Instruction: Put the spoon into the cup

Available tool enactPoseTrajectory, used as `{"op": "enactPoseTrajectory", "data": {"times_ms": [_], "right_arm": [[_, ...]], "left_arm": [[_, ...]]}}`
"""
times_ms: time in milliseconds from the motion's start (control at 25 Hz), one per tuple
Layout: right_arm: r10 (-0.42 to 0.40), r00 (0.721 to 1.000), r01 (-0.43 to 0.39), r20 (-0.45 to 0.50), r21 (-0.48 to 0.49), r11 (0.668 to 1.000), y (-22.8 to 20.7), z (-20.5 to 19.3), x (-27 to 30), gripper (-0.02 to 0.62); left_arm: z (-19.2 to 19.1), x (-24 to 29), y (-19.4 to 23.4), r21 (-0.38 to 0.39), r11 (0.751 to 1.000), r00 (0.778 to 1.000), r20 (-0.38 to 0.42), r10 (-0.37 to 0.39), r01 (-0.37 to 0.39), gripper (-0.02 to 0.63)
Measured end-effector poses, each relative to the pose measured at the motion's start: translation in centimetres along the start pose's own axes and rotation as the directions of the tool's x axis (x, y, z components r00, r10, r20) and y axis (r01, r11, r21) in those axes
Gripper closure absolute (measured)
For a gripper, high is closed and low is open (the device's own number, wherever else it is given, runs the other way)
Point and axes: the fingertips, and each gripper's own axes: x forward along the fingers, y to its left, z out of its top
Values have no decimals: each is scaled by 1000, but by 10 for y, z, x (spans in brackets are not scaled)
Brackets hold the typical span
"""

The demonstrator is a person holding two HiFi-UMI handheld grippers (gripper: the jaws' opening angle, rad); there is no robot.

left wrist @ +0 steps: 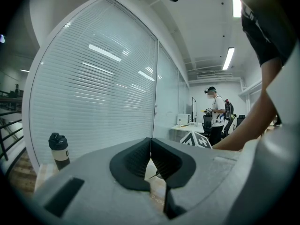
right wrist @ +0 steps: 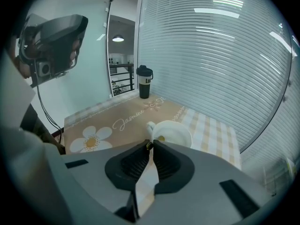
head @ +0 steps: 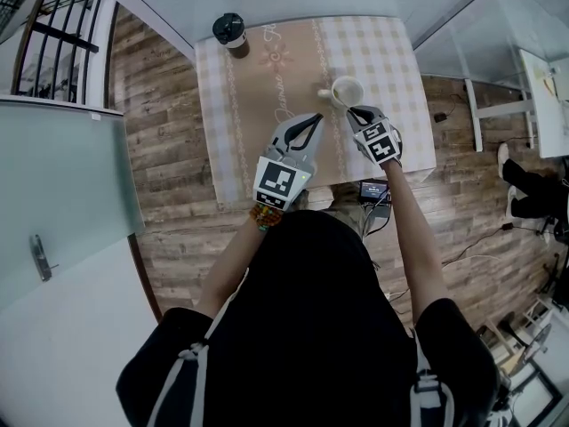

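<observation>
**Right gripper (right wrist: 150,145) pinches the spoon (right wrist: 146,146) at the cup's (right wrist: 174,131) near rim**

Nearest the camera, the head view shows the person's black shirt and both forearms reaching forward over a table. The left gripper (left wrist: 150,140) hangs above the beige tablecloth (right wrist: 117,124) with its dark pads pressed together at the tips and nothing between them. Just to its right, the right gripper has its jaws closed on a small gold-coloured piece, which looks like the end of the spoon's handle (the rest of it is hidden behind the jaws).

Directly past those tips stands the white cup, upright, its handle turned toward the gripper. A yellowish spot shows low inside the cup; what it is cannot be made out.

The cloth carries a daisy print and cursive lettering, with checked borders at its edges. At the cloth's far end, well apart from the cup, a black tumbler (right wrist: 144,82) stands upright. Beyond the table runs a glass wall with white blinds (right wrist: 215,55).
</observation>
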Motion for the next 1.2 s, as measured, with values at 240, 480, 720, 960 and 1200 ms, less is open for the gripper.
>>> {"op": "enactPoseTrajectory", "data": {"times_ms": [240, 480, 720, 960, 1200], "right_arm": [[14, 1000, -14, 0, -2, 1000, 1, -2, -1, 583], [21, 1000, -21, -10, -27, 999, 4, -4, -4, 583], [7, 1000, -7, -14, -24, 1000, 6, -7, -9, 525], [-4, 1000, 4, 9, -18, 1000, 2, -2, -19, 515], [-27, 998, 29, 50, -43, 999, 3, 12, -37, 509]], "left_arm": [[-1, -1, 0, 4, 1000, 1000, 1, 4, -4, 589], [-1, -2, -1, 7, 1000, 1000, -1, 0, 0, 589], [-2, -4, -1, 8, 1000, 1000, -2, 1, -1, 589], [-3, -5, 1, 2, 1000, 1000, -3, 8, -8, 589], [-1, -6, 3, 6, 1000, 1000, 4, 9, -9, 589]]}}
